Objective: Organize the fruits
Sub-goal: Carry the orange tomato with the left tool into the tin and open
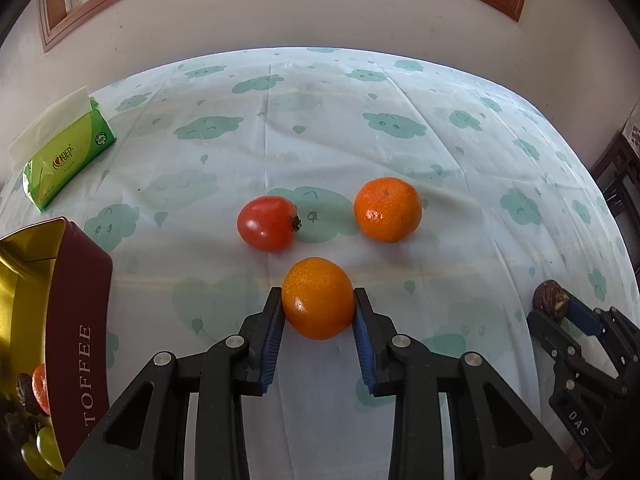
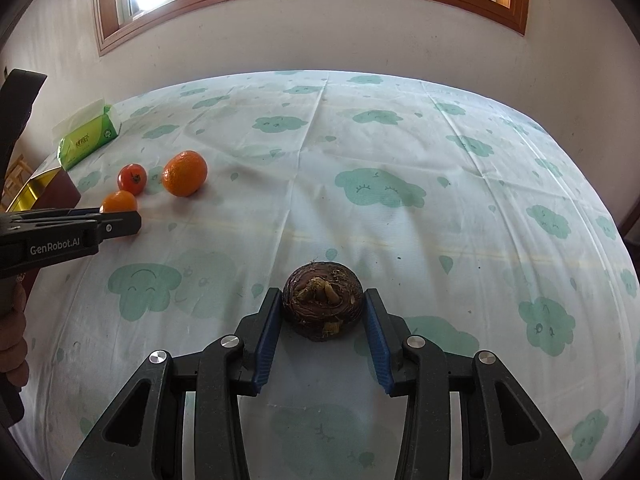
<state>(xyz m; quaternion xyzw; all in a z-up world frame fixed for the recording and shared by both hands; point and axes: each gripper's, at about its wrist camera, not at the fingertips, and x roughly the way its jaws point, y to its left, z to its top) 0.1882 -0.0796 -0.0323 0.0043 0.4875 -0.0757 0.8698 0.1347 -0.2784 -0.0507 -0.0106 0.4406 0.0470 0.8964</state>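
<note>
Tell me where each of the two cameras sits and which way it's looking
Left wrist: on the left gripper, looking forward and down the fingers at the small orange clamped between them; the right gripper shows at the right edge.
Right wrist: on the right gripper, looking down at the brown water chestnut between its pads; the left gripper and a hand show at the left.
Shared: tomato, large orange, tissue pack, toffee tin, cloud tablecloth, window.
</note>
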